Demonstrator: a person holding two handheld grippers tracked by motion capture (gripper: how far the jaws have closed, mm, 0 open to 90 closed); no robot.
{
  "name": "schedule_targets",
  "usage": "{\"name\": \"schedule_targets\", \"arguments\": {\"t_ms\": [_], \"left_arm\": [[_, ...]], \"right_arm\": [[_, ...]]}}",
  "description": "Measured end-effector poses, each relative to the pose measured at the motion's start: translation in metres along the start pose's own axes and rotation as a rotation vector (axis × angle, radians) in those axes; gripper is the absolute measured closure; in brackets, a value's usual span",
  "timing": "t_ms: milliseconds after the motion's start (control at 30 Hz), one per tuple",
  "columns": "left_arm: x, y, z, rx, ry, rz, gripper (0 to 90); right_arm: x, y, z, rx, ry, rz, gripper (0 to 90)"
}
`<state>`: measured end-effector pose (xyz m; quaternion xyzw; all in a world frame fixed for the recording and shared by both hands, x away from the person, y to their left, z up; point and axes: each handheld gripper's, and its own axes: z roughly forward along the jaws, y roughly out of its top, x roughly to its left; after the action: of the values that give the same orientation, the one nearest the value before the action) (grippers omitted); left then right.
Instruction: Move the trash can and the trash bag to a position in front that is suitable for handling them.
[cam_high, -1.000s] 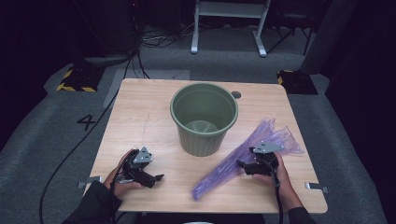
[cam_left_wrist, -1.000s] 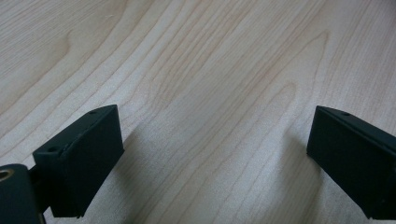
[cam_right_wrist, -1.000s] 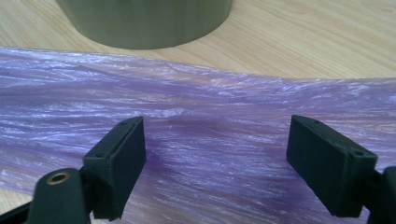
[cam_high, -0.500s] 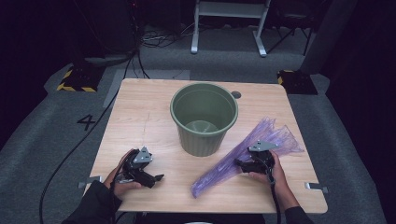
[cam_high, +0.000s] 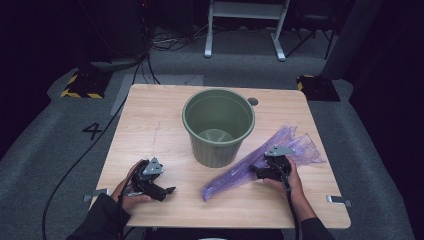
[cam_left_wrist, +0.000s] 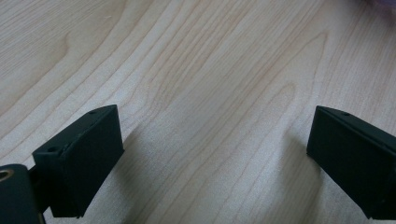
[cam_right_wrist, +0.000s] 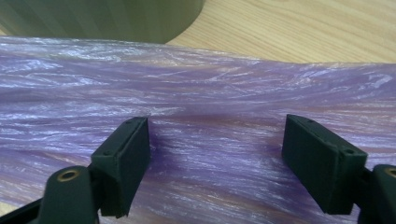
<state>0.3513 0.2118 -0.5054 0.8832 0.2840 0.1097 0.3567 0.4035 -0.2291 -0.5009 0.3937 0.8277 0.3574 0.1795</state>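
R gripper (cam_high: 260, 172) fingers apart over purple bag (cam_right_wrist: 196, 121) w/o clamping; L gripper (cam_high: 162, 190) fingers apart.

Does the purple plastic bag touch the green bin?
Cannot tell. In the high view the purple plastic bag runs close beside the green bin; the right gripper view shows them adjacent without plain contact or gap.

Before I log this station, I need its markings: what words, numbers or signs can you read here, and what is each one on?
"4": a dark numeral on the grey floor, left of the table.
Yellow and black hazard stripes, no words: on the dark block on the floor beyond the table's far left corner.
No lettering can be read on the green bin, the purple bag or the table.
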Motion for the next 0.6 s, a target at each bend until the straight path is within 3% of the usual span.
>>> {"name": "schedule_targets", "arguments": {"t_ms": [267, 400, 467, 500, 600], "left_arm": [[0.0, 0.0, 0.0, 0.0, 0.001, 0.0, 3.2], [0.0, 0.0, 0.0, 0.0, 0.001, 0.0, 3.2], [0.0, 0.0, 0.0, 0.0, 0.001, 0.001, 3.2], [0.0, 0.0, 0.0, 0.0, 0.001, 0.001, 3.2], [0.0, 0.0, 0.0, 0.0, 0.001, 0.001, 3.2]], "right_arm": [[0.002, 0.003, 0.002, -0.004, 0.011, 0.0, 22.1], [0.006, 0.005, -0.009, -0.042, 0.041, -0.044, 19.1], [0.006, 0.006, -0.013, -0.064, 0.053, -0.052, 18.5], [0.005, 0.007, -0.018, -0.1, 0.077, -0.053, 17.4], [0.002, 0.008, -0.021, -0.117, 0.083, -0.049, 16.3]]}}
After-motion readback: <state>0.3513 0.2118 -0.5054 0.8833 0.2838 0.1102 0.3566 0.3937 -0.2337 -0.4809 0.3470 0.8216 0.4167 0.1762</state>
